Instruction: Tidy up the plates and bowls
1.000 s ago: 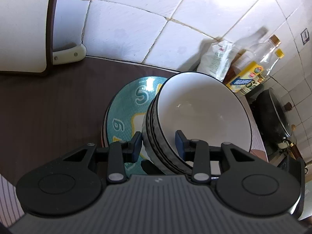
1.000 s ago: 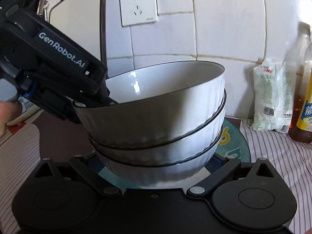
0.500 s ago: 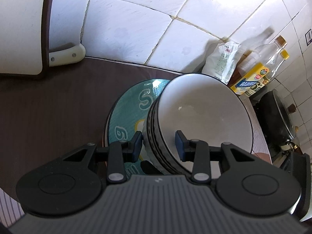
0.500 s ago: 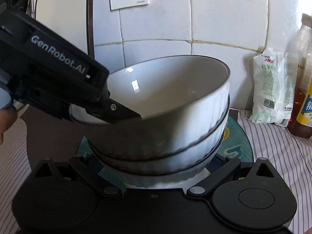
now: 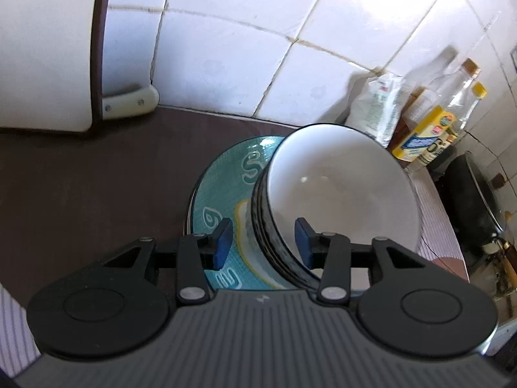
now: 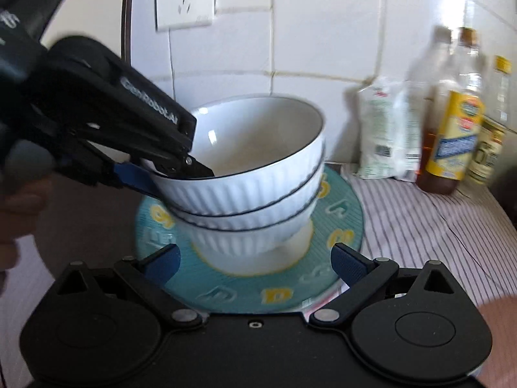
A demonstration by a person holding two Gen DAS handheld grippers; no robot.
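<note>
Three white bowls point(image 6: 255, 174) sit nested in a stack on a teal plate point(image 6: 342, 223). Each bowl has a ribbed outer wall, a smooth glossy inside and a thin dark line round the rim. The plate is round and flat, with yellow and pale letter shapes near its edge, and it rests on a dark brown counter point(image 5: 97, 187) against a white tiled wall point(image 5: 232, 61).

The left gripper point(image 5: 263, 239) straddles the near rim of the top bowl, one blue pad outside the wall and one inside. Its jaws are parted, with a gap showing beside the outer pad, so it is not clamping the rim.

The right gripper point(image 6: 255, 260) is wide open, just in front of the plate, its fingers on either side of the stack's foot without touching it.

To the right of the plate stand a white bag point(image 6: 384, 135) and oil bottles point(image 6: 452, 129), on a striped cloth point(image 6: 420, 223).
</note>
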